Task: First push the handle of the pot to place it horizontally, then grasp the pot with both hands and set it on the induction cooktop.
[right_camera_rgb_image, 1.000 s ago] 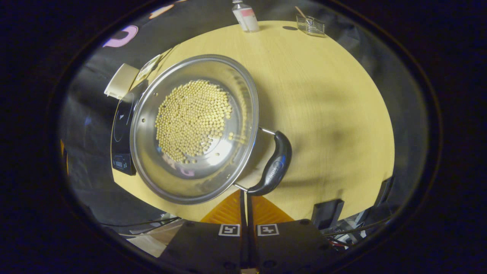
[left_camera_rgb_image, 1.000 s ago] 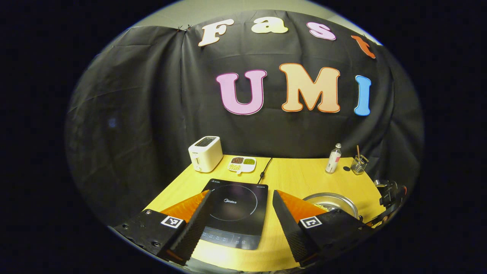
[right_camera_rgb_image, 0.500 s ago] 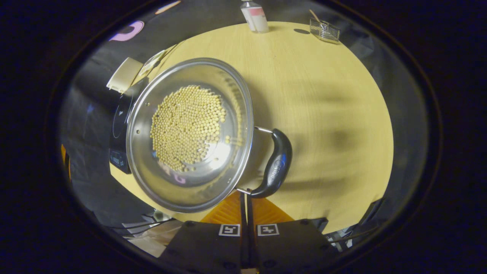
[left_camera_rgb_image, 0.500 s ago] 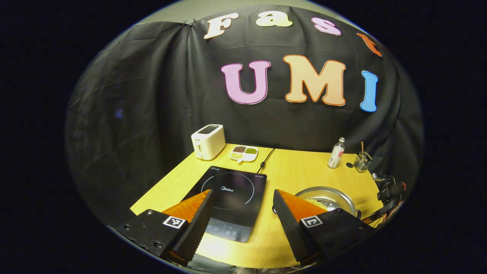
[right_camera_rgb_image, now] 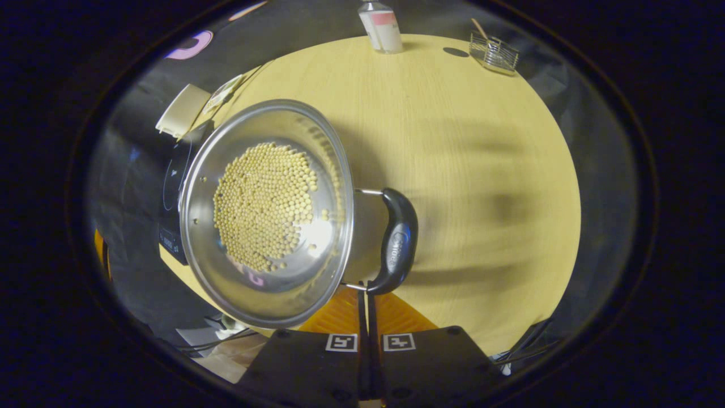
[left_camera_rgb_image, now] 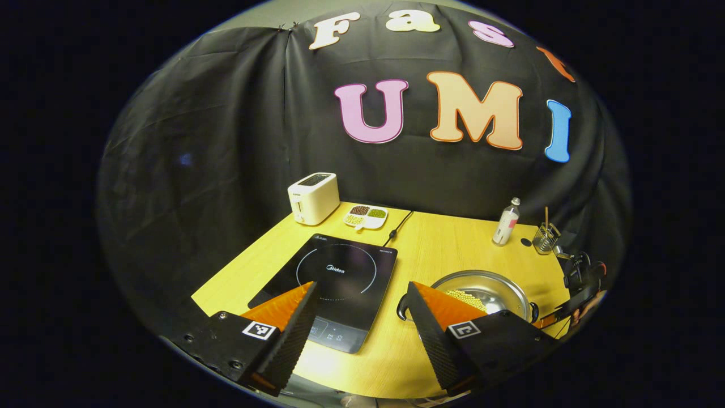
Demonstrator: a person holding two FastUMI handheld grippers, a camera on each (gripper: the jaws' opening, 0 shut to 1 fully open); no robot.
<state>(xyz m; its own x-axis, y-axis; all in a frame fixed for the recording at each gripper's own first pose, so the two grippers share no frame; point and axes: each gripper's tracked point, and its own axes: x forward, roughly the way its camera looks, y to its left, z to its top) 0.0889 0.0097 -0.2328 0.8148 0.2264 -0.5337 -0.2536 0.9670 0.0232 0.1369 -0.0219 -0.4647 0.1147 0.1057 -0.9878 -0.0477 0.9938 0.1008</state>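
The booth wall is a black cloth (left_camera_rgb_image: 226, 147), draped in loose folds and pinned at its upper edge at 12 o'clock in the left gripper view. Above the cloth a strip of pale wall (left_camera_rgb_image: 294, 12) is visible. A bench (left_camera_rgb_image: 442, 249) with a light yellow wood-grain top stands against the cloth. In the right gripper view the bench (right_camera_rgb_image: 464, 170) carries soft, blurred shadows toward 3 o'clock. Light falls from above and leaves a bright patch on the near bench edge at 6 o'clock in the left gripper view. The cloth darkens toward 9 o'clock.
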